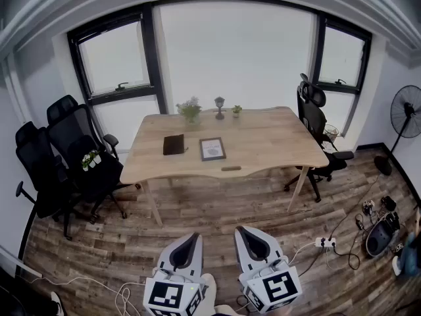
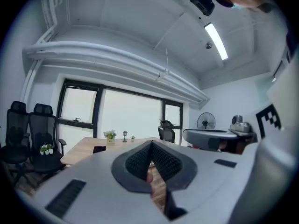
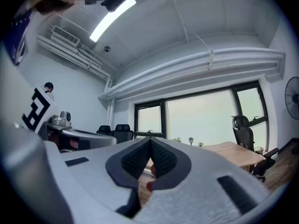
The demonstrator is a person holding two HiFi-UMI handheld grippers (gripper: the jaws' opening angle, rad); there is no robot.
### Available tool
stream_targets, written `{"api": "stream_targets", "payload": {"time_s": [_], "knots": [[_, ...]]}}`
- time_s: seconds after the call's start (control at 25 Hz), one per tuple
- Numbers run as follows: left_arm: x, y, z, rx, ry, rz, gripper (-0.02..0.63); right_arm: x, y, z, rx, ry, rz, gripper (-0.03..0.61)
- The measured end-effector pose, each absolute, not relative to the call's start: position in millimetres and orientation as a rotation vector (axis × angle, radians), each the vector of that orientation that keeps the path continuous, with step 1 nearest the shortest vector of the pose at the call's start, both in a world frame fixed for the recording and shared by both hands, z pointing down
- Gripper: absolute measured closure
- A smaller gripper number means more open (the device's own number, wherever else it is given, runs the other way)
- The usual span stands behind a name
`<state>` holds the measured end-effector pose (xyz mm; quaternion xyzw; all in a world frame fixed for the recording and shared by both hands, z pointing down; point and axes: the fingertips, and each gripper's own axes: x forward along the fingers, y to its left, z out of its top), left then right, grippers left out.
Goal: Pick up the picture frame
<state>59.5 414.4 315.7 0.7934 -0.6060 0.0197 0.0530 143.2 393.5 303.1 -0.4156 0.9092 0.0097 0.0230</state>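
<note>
Picture frame (image 1: 212,149) lies flat near the middle of the wooden table (image 1: 270,140), well apart from me. Nearest, my left gripper (image 1: 192,237) and right gripper (image 1: 242,230) hover side by side over the plank floor (image 1: 217,203), each with its fingers pressed together on nothing. On the table, a black notebook (image 1: 173,144) sits just left of the frame. A potted plant (image 1: 190,110), a tiny lamp post (image 1: 219,106) and a smaller plant (image 1: 237,110) line the far edge.
</note>
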Motion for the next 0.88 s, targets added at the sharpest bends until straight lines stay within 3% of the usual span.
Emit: {"api": "stream_targets", "payload": {"time_s": [0.88], "knots": [[21.3, 341.0, 323.9, 2.455, -1.761, 0.033, 0.611, 86.0, 331.4, 312.7, -1.323, 2.835, 0.043, 0.58]]}}
